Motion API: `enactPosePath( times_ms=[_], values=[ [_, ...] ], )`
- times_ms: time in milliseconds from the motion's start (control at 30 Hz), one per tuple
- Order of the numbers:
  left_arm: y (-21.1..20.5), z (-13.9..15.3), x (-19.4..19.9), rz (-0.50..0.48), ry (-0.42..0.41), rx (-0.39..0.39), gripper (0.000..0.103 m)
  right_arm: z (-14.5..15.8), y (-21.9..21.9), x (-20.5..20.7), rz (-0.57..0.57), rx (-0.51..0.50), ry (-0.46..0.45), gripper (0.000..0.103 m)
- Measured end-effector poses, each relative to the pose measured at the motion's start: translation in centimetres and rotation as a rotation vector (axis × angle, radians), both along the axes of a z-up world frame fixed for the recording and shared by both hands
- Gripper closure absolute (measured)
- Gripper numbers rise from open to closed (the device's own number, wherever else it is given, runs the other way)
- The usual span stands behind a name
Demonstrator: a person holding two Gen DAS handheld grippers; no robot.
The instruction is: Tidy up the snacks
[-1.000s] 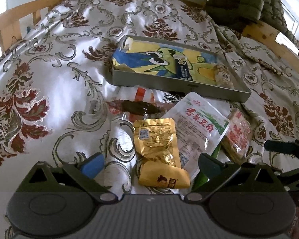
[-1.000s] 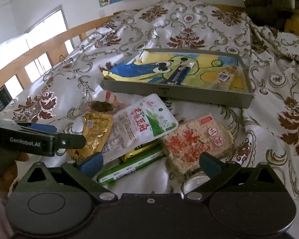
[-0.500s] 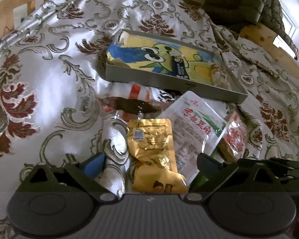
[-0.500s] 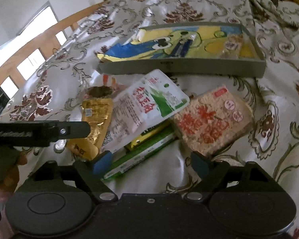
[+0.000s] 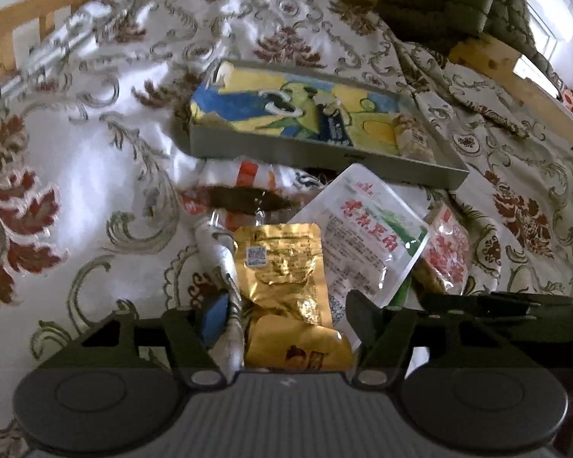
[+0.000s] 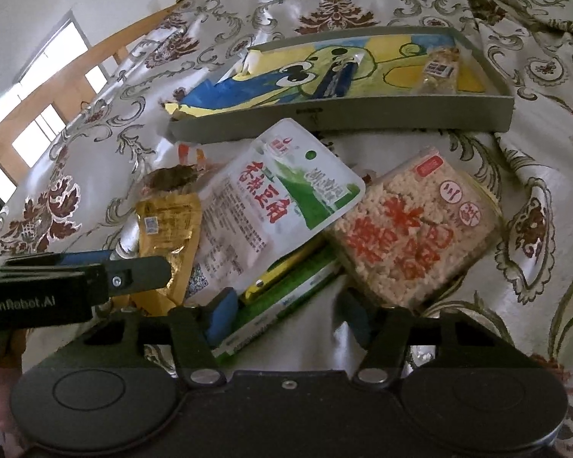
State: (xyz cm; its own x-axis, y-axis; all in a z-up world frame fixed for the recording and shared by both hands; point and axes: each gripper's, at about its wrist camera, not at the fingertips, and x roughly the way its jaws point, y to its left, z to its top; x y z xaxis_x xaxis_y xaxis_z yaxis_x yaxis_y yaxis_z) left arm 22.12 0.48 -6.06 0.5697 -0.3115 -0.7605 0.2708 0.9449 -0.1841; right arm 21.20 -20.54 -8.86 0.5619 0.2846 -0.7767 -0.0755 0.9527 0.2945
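At six o'clock in each wrist view, both tools have dropped closer over the half second. The left gripper (image 5: 282, 316), jaws spread, now straddles the gold pouch (image 5: 282, 267); the right gripper (image 6: 286, 305), also spread, frames the green box (image 6: 282, 297). At twelve o'clock waits the tray (image 6: 363, 118), so pickups look imminent.

A shallow grey cardboard tray (image 6: 340, 118) lies farthest back on the patterned bedspread (image 6: 546, 206). Before it, a white tofu pouch (image 6: 275, 206) overlaps a crinkled gold foil pouch (image 5: 282, 267) at left; a clear-wrapped rice-cracker block (image 6: 408, 236) lies right.
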Motion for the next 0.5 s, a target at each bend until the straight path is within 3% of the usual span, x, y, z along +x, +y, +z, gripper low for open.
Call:
enactPosePath(
  times_ms=[133, 267, 500],
  values=[
    [-0.4, 0.7, -0.6, -0.024, -0.027, 0.028, 0.029, -0.1, -0.2, 0.1, -0.006, 0.002, 0.013, 0.043],
    [0.2, 0.8, -0.4, -0.014, 0.011, -0.024, 0.029, -0.2, 0.0, 0.0, -0.006, -0.004, 0.014, 0.043],
    [0.1, 1.7, -1.4, -0.049, -0.056, -0.031, 0.022, -0.3, 0.1, 0.1, -0.021, 0.01, 0.025, 0.042]
  ],
)
